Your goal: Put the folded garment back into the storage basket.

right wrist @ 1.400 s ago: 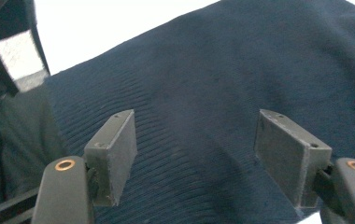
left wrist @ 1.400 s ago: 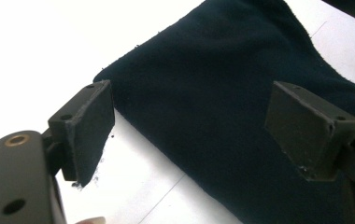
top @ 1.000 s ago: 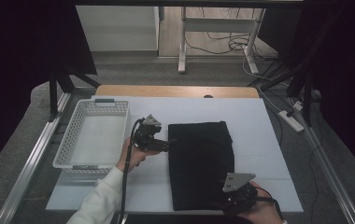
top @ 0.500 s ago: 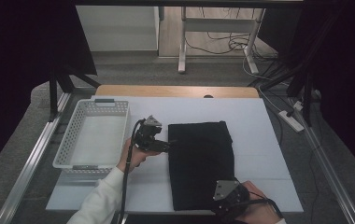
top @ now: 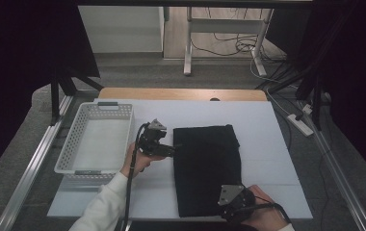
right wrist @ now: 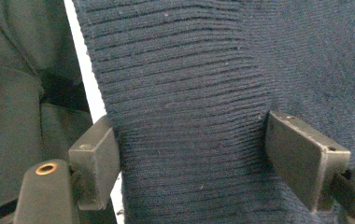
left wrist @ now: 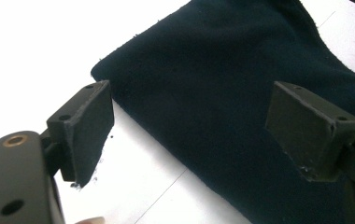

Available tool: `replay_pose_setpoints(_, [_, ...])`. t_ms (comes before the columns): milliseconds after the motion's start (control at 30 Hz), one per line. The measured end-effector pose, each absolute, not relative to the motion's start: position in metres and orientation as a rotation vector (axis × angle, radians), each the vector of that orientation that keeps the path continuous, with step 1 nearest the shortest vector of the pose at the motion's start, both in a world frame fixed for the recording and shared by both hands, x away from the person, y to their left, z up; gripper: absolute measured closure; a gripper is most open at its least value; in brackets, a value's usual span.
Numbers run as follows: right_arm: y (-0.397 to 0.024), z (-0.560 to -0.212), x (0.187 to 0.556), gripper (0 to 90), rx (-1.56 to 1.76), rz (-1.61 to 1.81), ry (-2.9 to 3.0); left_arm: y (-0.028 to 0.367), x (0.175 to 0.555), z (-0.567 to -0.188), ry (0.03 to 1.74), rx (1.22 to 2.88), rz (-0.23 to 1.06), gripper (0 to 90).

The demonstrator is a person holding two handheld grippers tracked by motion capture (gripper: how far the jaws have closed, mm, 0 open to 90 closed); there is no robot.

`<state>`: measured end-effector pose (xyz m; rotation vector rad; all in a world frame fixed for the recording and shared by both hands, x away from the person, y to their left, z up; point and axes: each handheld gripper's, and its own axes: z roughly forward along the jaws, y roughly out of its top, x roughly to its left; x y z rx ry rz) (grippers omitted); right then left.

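Observation:
A dark folded knit garment (top: pixel 207 168) lies flat on the white table (top: pixel 267 125). My left gripper (top: pixel 176 147) is at the garment's left edge. In the left gripper view it (left wrist: pixel 189 126) is open, one pad over bare table and the other over the dark cloth (left wrist: pixel 222 93). My right gripper (top: pixel 229 204) is at the garment's near edge. In the right gripper view it (right wrist: pixel 192 154) straddles the ribbed hem (right wrist: pixel 189 93). Its jaws have just been closing a little and still stand wide, with the cloth between them.
A white perforated basket (top: pixel 75 144) stands at the table's left, beside my left hand. A wooden strip (top: pixel 181 94) runs along the far edge. Metal rails (top: pixel 27 178) flank the table, and a power strip (top: pixel 301 124) lies on the floor at the right.
My right gripper has shifted slightly left and toward the near edge, onto the garment's hem. The left gripper and the garment have stayed put.

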<state>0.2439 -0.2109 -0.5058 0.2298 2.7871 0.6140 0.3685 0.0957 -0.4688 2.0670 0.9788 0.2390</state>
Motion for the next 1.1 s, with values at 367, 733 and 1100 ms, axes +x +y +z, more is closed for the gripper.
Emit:
replay_pose_setpoints(367, [-0.212, -0.506, 0.244, 57.3, 0.206, 0.612, 2.698, 0.096, 0.369, -0.469, 0.981, 2.067, 0.24, 16.3])
replay_pose_setpoints(733, [-0.219, -0.497, 0.249, 71.1, 0.325, 0.745, 2.672, 0.097, 0.371, -0.471, 0.991, 2.064, 0.228, 16.5])
replay_pose_setpoints(1100, [-0.227, -0.483, 0.25, 72.4, 0.464, 1.044, 2.685, 0.097, 0.376, -0.476, 1.032, 2.035, 0.204, 16.6])
